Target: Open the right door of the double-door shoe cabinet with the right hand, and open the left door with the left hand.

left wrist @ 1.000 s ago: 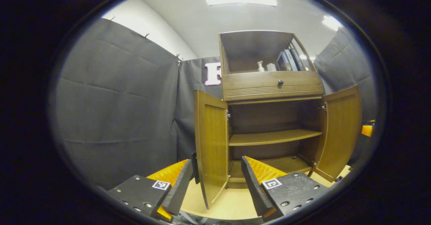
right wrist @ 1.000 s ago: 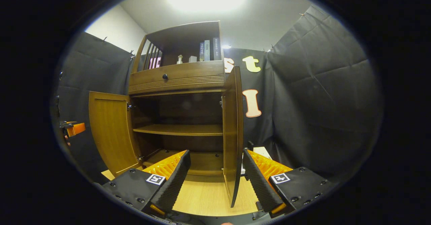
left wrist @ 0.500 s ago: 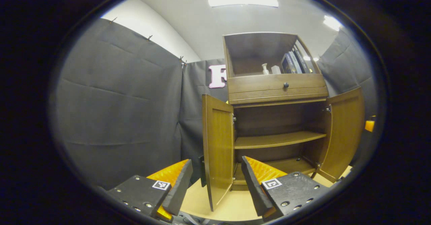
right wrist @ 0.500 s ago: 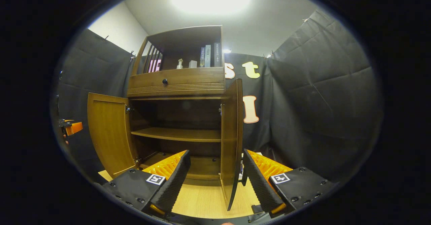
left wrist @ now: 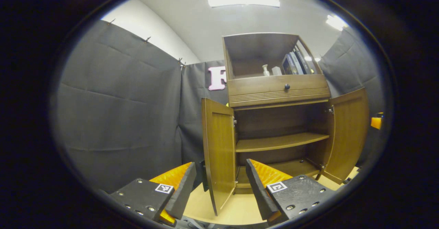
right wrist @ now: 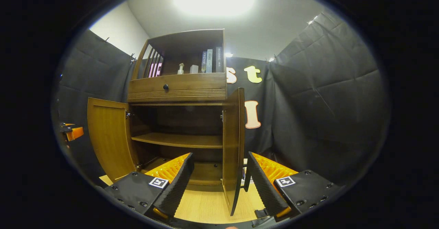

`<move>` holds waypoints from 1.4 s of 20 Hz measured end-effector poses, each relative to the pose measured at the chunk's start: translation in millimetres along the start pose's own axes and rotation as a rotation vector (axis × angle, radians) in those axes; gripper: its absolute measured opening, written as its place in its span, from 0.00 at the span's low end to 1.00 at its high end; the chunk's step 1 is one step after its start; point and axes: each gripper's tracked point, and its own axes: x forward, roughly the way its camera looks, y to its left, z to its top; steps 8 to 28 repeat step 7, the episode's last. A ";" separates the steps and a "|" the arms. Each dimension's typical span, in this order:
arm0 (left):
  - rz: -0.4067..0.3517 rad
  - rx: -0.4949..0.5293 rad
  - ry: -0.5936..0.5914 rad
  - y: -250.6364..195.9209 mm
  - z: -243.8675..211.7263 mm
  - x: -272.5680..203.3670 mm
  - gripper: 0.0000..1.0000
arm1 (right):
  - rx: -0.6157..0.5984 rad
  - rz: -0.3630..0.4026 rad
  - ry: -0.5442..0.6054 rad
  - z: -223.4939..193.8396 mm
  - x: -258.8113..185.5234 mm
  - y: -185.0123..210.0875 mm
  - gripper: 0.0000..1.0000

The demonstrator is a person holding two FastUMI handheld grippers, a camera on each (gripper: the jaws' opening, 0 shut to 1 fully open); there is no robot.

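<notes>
A: What is the left gripper view showing?

B: The left gripper (left wrist: 219, 188) is sitting low in the foreground with its two fingers spread wide and nothing between them. Beyond it the shoe cabinet (left wrist: 276, 92) is standing on a pale wooden floor (left wrist: 240, 208). Its left door (left wrist: 219, 153) is hanging open, swung out toward the camera so it is lining up with the gap between the fingers, apart from them. The right door (left wrist: 346, 136) is open too, angled out at the far side. Inside, a shelf (left wrist: 279, 141) is lying bare across the middle. Above the doors a drawer with a dark knob (left wrist: 287, 86) is sitting closed, and over it an open compartment is holding a small bottle (left wrist: 265, 70) and some books (left wrist: 295, 62).

A: And the right gripper view?

B: The right gripper (right wrist: 217, 184) is also gaping wide and gripping nothing. The right door (right wrist: 235, 150) is standing open edge-on between its fingers, though whether it is touching either one I cannot tell. The left door (right wrist: 108, 136) is open at the far side, and just past it — at the edge of the view — the left gripper (right wrist: 73, 132) is showing. The bottle (right wrist: 180, 68) and books (right wrist: 210, 56) are sitting in the top compartment.
</notes>
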 end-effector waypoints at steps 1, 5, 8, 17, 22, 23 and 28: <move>-0.001 -0.002 -0.001 0.0 0.9 -0.1 0.84 | 0.003 0.000 0.001 -0.1 0.0 0.6 0.98; -0.005 -0.004 -0.008 -0.1 0.9 0.6 0.84 | 0.003 0.004 0.003 0.8 -2.9 4.0 0.98; -0.007 -0.003 -0.011 -0.4 0.6 0.9 0.84 | 0.001 0.006 0.001 1.2 -4.4 4.9 0.98; -0.007 -0.003 -0.011 -0.4 0.6 0.9 0.84 | 0.001 0.006 0.001 1.2 -4.4 4.9 0.98; -0.007 -0.003 -0.011 -0.4 0.6 0.9 0.84 | 0.001 0.006 0.001 1.2 -4.4 4.9 0.98; -0.007 -0.003 -0.011 -0.4 0.6 0.9 0.84 | 0.001 0.006 0.001 1.2 -4.4 4.9 0.98; -0.007 -0.003 -0.011 -0.4 0.6 0.9 0.84 | 0.001 0.006 0.001 1.2 -4.4 4.9 0.98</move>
